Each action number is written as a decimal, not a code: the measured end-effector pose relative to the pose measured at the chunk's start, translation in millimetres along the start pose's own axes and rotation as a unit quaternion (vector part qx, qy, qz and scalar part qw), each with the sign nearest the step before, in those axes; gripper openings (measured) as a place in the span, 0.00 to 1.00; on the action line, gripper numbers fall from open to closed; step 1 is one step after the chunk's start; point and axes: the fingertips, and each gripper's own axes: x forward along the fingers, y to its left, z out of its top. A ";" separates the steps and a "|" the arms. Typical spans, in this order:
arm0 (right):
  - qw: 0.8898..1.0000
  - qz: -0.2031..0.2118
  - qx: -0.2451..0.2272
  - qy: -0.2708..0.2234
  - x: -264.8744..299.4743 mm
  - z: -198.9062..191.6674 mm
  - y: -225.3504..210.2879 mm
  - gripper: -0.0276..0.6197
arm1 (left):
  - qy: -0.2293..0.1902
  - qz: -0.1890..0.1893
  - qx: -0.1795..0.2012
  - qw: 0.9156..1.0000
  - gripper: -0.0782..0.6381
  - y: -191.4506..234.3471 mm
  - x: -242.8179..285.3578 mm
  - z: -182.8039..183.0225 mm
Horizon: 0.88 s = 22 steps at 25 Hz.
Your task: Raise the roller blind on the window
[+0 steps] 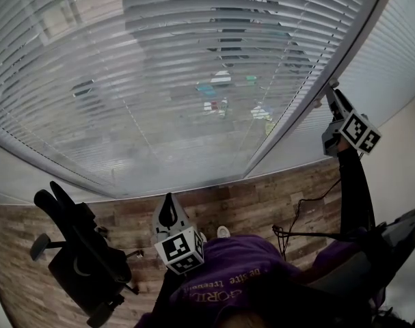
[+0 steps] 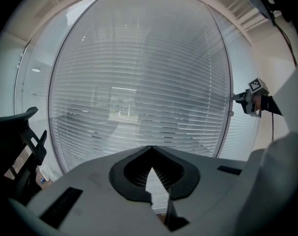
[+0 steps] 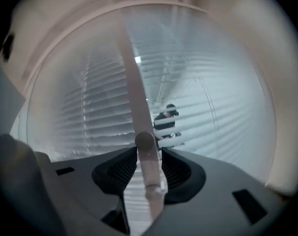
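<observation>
– Right gripper (image 3: 148,154), jaw condition?
– Closed on a pale rod (image 3: 139,107). The rod runs between the two jaws, leaning a little, with one pad against each side. A round knob (image 3: 145,140) sits on the rod level with the jaw tips.

– Position of that gripper?
– Head view: raised at upper right, tips at the window post (image 1: 310,101) that separates the two panes. Its marker cube (image 1: 361,132) faces the camera.

– Left gripper (image 2: 149,148), jaw condition?
– Tips pressed together, nothing between them. It is held low in front of the person, well apart from the window, pointing at the large pane.

– Blind (image 1: 159,80), location and state?
– A slatted blind hangs lowered over the whole large pane, down to the sill. The slats are partly open, so dim shapes show through. A second slatted blind (image 1: 392,53) covers the pane to the right of the post.

– Other items in the work area?
– Wood-pattern floor (image 1: 248,207) below the window. A black office chair (image 1: 77,251) stands at lower left. A dark cable (image 1: 299,217) lies on the floor at right.
</observation>
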 end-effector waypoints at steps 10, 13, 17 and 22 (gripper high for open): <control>0.907 -0.048 -0.418 0.023 7.1 18.5 19.4 0.25 | 0.002 -0.003 0.002 1.000 0.11 -1.9 -1.0 -0.7; 0.903 -0.048 -0.427 0.025 7.3 18.3 19.8 0.24 | 0.001 0.000 0.001 1.000 0.11 -1.6 -1.4 -2.2; 0.918 -0.049 -0.393 0.027 7.4 17.5 17.3 0.23 | -0.001 0.002 0.002 1.000 0.11 -0.8 -2.3 -0.7; 0.968 -0.032 -0.249 0.020 7.5 17.8 10.9 0.23 | -0.002 0.003 0.003 1.000 0.11 0.0 -3.5 -0.5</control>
